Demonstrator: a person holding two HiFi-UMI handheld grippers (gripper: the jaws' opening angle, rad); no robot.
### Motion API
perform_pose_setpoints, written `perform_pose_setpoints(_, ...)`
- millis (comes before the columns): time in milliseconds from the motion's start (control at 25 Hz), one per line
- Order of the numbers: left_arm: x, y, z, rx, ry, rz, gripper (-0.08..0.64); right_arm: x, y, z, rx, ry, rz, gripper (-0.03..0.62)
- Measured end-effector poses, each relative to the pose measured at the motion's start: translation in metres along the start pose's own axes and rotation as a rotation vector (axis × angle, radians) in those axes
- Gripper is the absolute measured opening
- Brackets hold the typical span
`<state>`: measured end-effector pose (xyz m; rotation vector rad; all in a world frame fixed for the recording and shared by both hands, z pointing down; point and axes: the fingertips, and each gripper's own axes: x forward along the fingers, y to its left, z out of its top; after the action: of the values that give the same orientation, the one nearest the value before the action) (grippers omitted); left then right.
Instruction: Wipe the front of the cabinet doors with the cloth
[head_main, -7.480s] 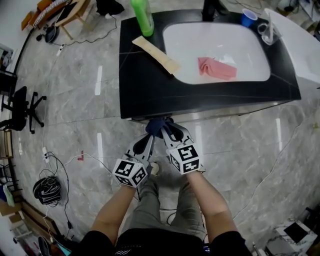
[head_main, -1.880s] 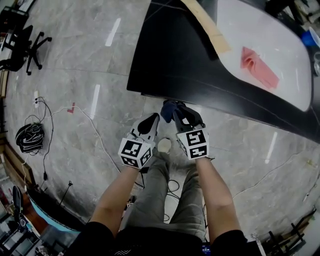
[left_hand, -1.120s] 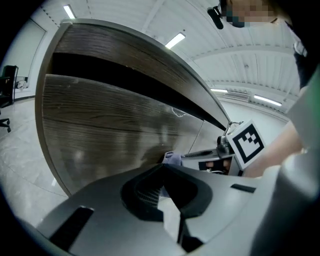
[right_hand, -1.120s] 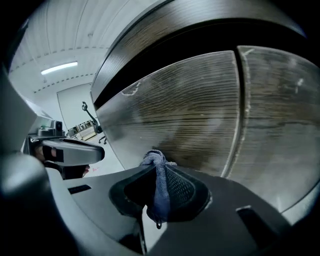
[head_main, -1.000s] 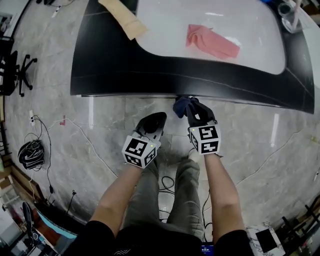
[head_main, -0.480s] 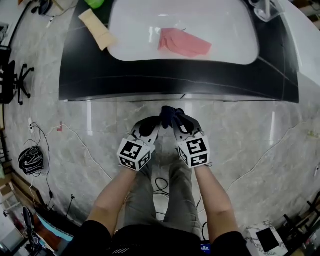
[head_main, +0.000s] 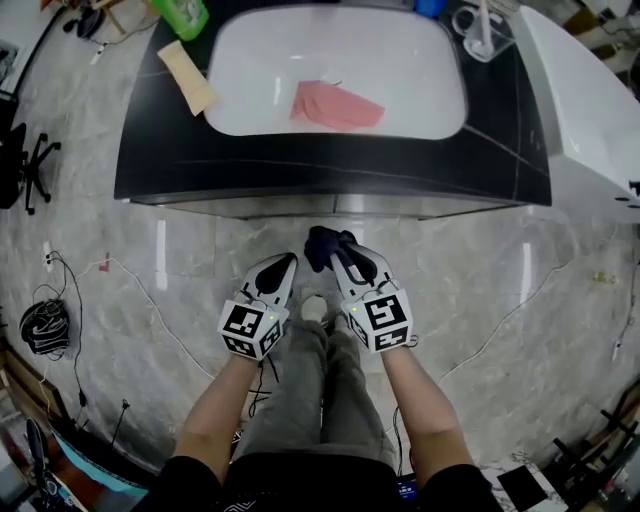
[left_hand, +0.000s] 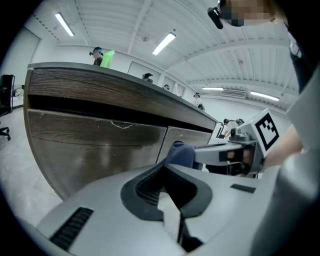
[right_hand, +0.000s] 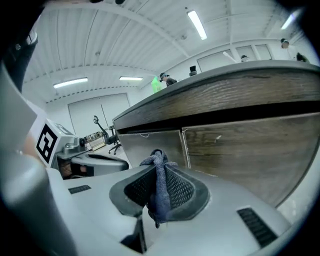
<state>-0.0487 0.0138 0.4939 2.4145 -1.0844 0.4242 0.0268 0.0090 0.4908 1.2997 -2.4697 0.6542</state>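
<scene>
Both tongs had drawn back from the worktop since a second earlier; the right tongs were clamped on the one dark cloth, near but apart from the two cabinet doors, and the left tongs were together, empty. Pinched by a thin fold, the cloth might slip free under hard wiping.
</scene>
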Motion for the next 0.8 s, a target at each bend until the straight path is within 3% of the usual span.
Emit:
perform_pose_setpoints(440, 0.016, 0.004, 0.026, 0.04, -0.042, -0.091, 0.0, 0.007, -0.024, 0.029, -0.014, -0.055, -0.114, 0.066)
perform_pose_setpoints(800, 0.032, -0.012, 0.037, 0.055, -0.056, -0.095, 0.0, 0.001, -0.054, 0.044, 0.006, -0.096, -0.146, 0.066)
